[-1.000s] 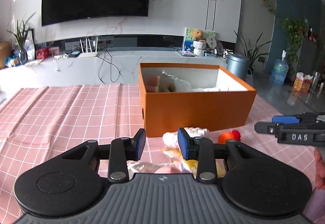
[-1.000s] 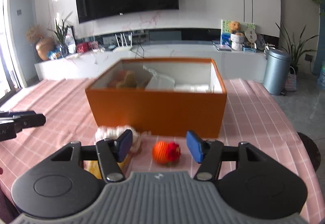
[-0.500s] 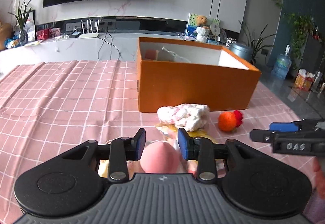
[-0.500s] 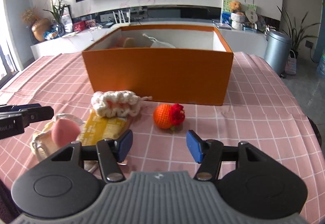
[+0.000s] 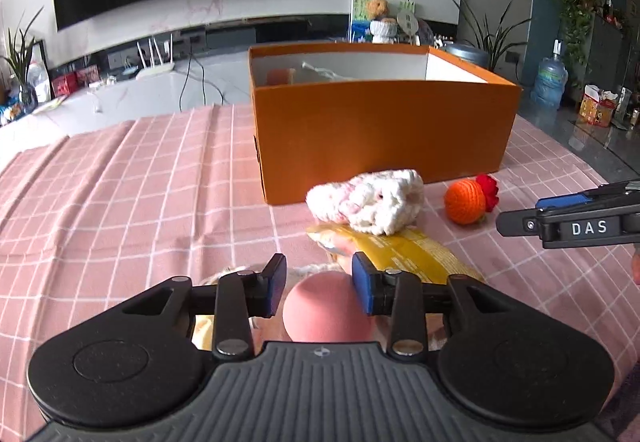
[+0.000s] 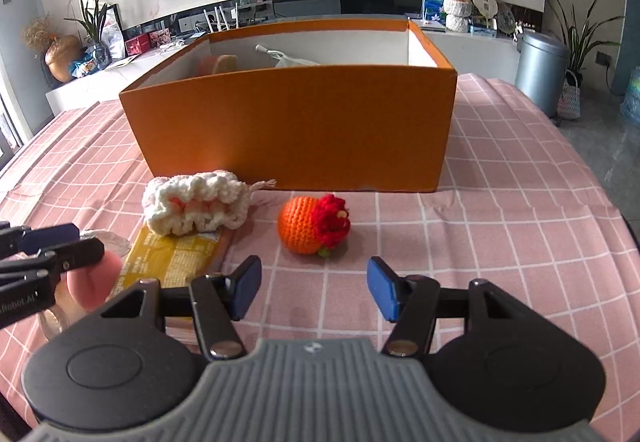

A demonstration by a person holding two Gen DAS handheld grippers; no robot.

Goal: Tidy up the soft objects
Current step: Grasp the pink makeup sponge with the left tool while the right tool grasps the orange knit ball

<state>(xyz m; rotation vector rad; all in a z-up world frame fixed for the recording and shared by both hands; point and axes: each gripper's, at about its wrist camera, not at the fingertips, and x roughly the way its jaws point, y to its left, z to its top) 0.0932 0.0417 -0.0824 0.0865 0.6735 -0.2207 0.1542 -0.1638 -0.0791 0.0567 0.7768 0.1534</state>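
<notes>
A pink foam ball (image 5: 326, 312) lies in a clear wrapper on the pink checked cloth. My left gripper (image 5: 318, 282) straddles it; its jaws are opening and the pads stand just off the ball. Ahead lie a yellow packet (image 5: 400, 250), a white-and-pink crochet piece (image 5: 368, 205) and an orange crochet ball with a red flower (image 6: 308, 226). My right gripper (image 6: 314, 284) is open just short of the orange ball, with nothing between its fingers. The orange box (image 6: 296, 129) stands behind them.
In the box lie a tan soft item (image 6: 224, 63) and a white bag (image 6: 288, 59). The checked tablecloth (image 5: 140, 193) runs on to the left. A grey bin (image 6: 540, 69) stands off the table's far right, and a white TV console (image 5: 132, 93) lies beyond.
Both grippers have sunk toward the table and tipped downward. The pink ball has come between the left jaws, which have widened a little. The right jaws have kept their gap.
</notes>
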